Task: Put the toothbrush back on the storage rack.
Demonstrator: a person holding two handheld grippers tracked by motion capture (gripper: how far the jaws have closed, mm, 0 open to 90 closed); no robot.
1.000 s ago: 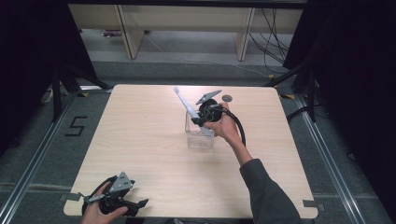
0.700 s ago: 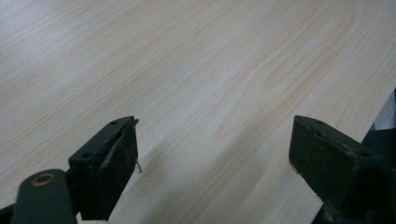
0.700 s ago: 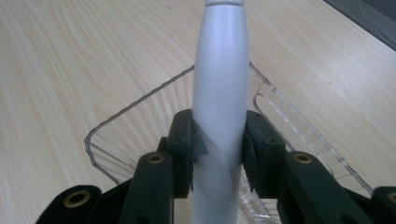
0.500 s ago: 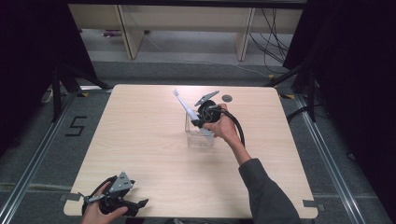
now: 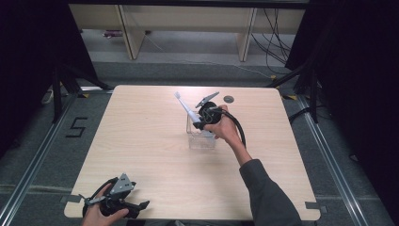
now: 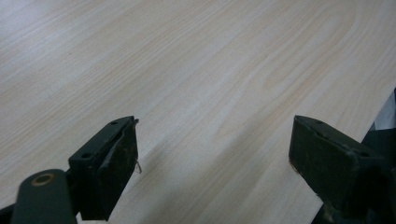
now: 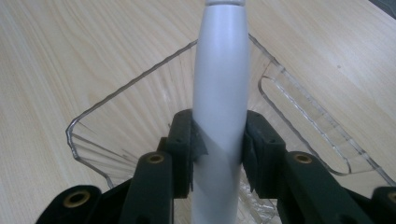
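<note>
A white electric toothbrush (image 5: 187,109) sticks up and to the left out of my right gripper (image 5: 201,121), which is shut on its handle (image 7: 219,102). The gripper holds it over a clear plastic box (image 5: 201,136) that stands near the middle of the table; in the right gripper view the box (image 7: 121,121) lies open just beyond the jaws. My left gripper (image 5: 134,207) rests at the table's near left corner, held by a hand. Its jaws stand wide apart over bare wood (image 6: 215,154) with nothing between them.
The light wooden table (image 5: 141,141) has a small dark round disc (image 5: 228,99) near its far edge. Metal floor rails run along both sides, and shelving legs stand behind the table. A black cable (image 5: 237,129) loops from the right gripper.
</note>
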